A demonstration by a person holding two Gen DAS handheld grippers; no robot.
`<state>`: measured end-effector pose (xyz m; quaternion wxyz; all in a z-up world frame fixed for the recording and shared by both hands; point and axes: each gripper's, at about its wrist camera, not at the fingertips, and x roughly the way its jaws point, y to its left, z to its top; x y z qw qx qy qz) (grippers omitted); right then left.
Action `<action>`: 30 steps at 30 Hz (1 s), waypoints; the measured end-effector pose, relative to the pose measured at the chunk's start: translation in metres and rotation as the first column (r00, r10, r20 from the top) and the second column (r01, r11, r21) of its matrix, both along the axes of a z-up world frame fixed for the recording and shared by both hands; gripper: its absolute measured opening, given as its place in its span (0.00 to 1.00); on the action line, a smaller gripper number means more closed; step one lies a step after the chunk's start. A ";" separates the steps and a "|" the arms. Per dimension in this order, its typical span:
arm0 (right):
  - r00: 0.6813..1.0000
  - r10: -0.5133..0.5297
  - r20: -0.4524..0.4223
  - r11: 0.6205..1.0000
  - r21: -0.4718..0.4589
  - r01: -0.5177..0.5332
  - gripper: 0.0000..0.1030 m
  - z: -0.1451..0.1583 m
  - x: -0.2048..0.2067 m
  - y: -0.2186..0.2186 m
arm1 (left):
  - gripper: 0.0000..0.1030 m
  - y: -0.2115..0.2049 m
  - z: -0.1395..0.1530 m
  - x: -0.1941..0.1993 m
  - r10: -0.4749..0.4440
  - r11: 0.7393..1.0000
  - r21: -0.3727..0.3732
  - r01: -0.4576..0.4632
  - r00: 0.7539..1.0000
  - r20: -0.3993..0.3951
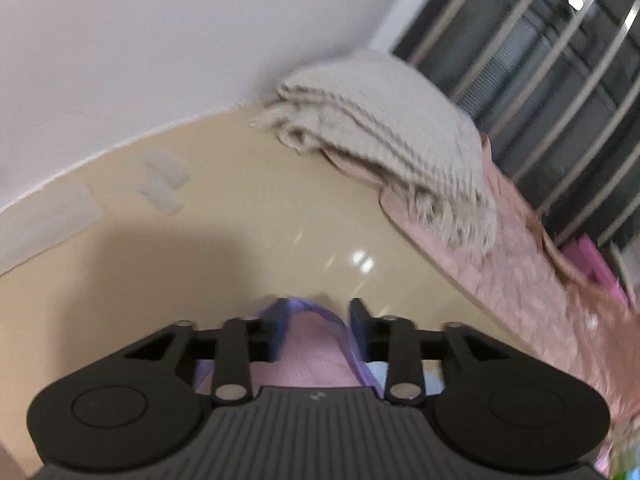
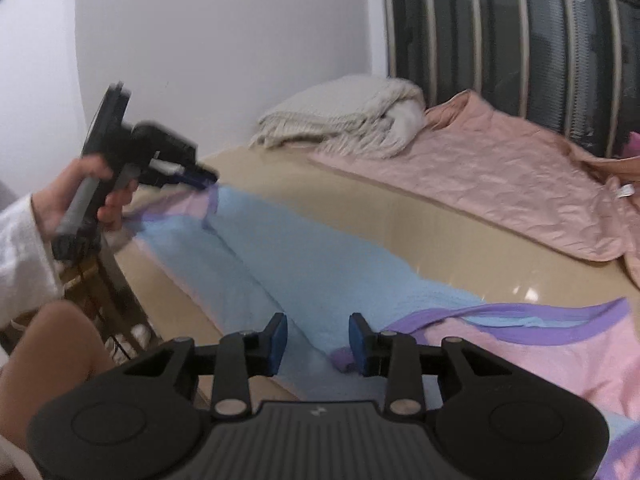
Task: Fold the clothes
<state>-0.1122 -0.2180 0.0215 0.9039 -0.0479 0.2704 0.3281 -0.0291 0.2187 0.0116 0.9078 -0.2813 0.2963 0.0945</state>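
The garment (image 2: 304,264), light blue with pink panels and purple trim, lies stretched across the near part of the tan surface (image 2: 400,216), running from the far left to the near right. Its pink, purple-edged end spreads at the near right.

The right gripper (image 2: 318,340) hangs over the near edge of the blue cloth with its blue pads parted; cloth lies below the gap, and a purple fold sits just beside the right pad, but the pads do not press on anything.

The left gripper (image 2: 204,179) is at the far left end of the garment, held in a hand (image 2: 80,196) with a white sleeve (image 2: 20,252). From its own camera its jaws (image 1: 318,328) stand partly open, with a pink and purple fold rising between them; the cloth touches the left pad, though blur hides whether it is pinched.

A pink quilt (image 2: 500,176) covers the far right of the surface, well apart from the garment. A folded cream blanket (image 2: 344,116) sits on its far corner, against the white wall (image 2: 220,40). A barred window (image 2: 520,40) stands behind the quilt. A knee (image 2: 52,352) shows at the near left.
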 end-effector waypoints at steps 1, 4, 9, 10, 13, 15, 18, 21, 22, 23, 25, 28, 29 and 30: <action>0.999 -0.034 0.031 0.999 0.020 0.033 0.32 0.007 0.000 -0.009 | 0.46 -0.005 0.007 -0.005 0.000 1.000 0.021 -0.001 1.000 0.023; 0.960 -0.261 0.103 0.964 -0.035 0.265 0.35 0.027 0.017 -0.043 | 0.59 -0.041 0.029 -0.016 -0.116 0.984 0.144 0.104 0.990 0.082; 0.882 -0.470 0.033 0.852 -0.242 0.464 0.32 0.017 0.075 -0.077 | 0.64 -0.105 0.017 -0.016 -0.330 0.915 0.240 0.324 0.944 -0.015; 0.877 -0.480 0.004 0.849 -0.251 0.465 0.32 0.012 0.084 -0.079 | 0.64 -0.113 0.013 -0.016 -0.344 0.907 0.251 0.340 0.939 -0.029; 0.878 -0.476 -0.041 0.852 -0.268 0.450 0.03 -0.002 0.094 -0.078 | 0.64 -0.123 0.001 -0.015 -0.334 0.899 0.270 0.344 0.939 -0.085; 0.891 -0.452 0.040 0.867 -0.215 0.449 0.03 0.005 0.075 -0.079 | 0.64 -0.122 -0.002 -0.019 -0.317 0.895 0.298 0.331 0.944 -0.094; 0.887 -0.417 0.198 0.889 -0.116 0.444 0.03 0.017 0.034 -0.087 | 0.64 -0.122 -0.004 -0.022 -0.302 0.879 0.346 0.328 0.945 -0.128; 0.871 -0.378 0.315 0.915 -0.016 0.403 0.03 0.014 -0.018 -0.104 | 0.64 -0.120 -0.003 -0.032 -0.293 0.869 0.374 0.324 0.946 -0.139; 0.864 -0.380 0.330 0.916 0.008 0.400 0.03 0.009 -0.032 -0.109 | 0.64 -0.121 -0.004 -0.033 -0.293 0.865 0.383 0.325 0.946 -0.141; 0.857 -0.383 0.344 0.917 0.033 0.397 0.03 0.004 -0.045 -0.113 | 0.65 -0.121 -0.004 -0.035 -0.294 0.860 0.392 0.327 0.945 -0.143; 0.856 -0.397 0.332 0.913 0.048 0.405 0.03 -0.009 -0.060 -0.121 | 0.65 -0.122 -0.004 -0.037 -0.295 0.850 0.411 0.330 0.944 -0.149; 0.855 -0.410 0.318 0.903 0.009 0.430 0.03 -0.025 -0.069 -0.124 | 0.68 -0.122 -0.005 -0.038 -0.302 0.835 0.430 0.342 0.940 -0.162; 0.854 -0.412 0.317 0.898 -0.018 0.439 0.03 -0.029 -0.070 -0.123 | 0.70 -0.121 -0.005 -0.038 -0.302 0.834 0.431 0.344 0.939 -0.164; 0.854 -0.413 0.317 0.893 -0.045 0.449 0.03 -0.034 -0.071 -0.122 | 0.72 -0.120 -0.006 -0.038 -0.302 0.834 0.432 0.345 0.939 -0.167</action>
